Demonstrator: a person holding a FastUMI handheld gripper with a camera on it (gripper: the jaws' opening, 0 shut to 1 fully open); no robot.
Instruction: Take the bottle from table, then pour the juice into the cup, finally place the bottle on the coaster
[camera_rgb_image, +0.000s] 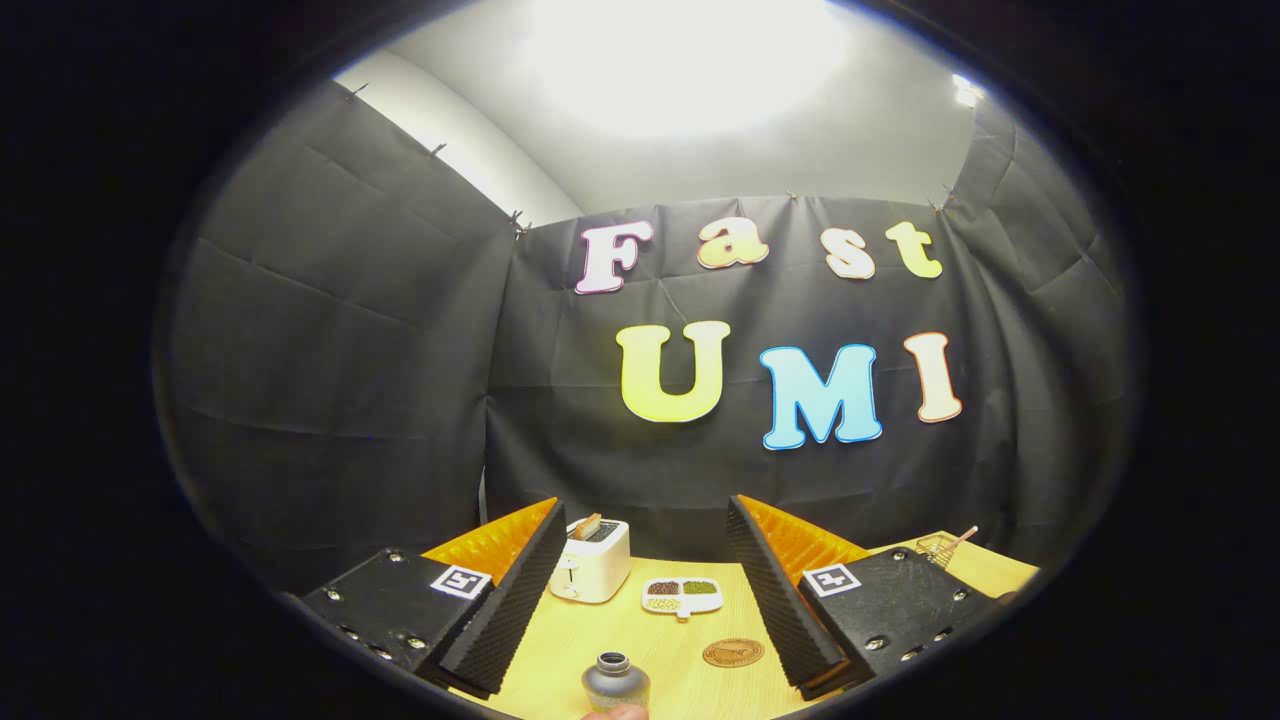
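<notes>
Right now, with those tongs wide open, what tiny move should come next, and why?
Probably ease the tongs down and forward around the grey bottle. They hang open and empty, the bottle stands upright low between the fingers, and the coaster waits beyond.

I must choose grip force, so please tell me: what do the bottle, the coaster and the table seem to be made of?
Bottle: probably metal, matte grey with a dark rim at its open mouth. Coaster: likely wood or cork, a flat brown disc with a printed mark. Table: light wood or laminate, with faint grain lines. The tool is open, and the bottle stands between its fingers.
</notes>
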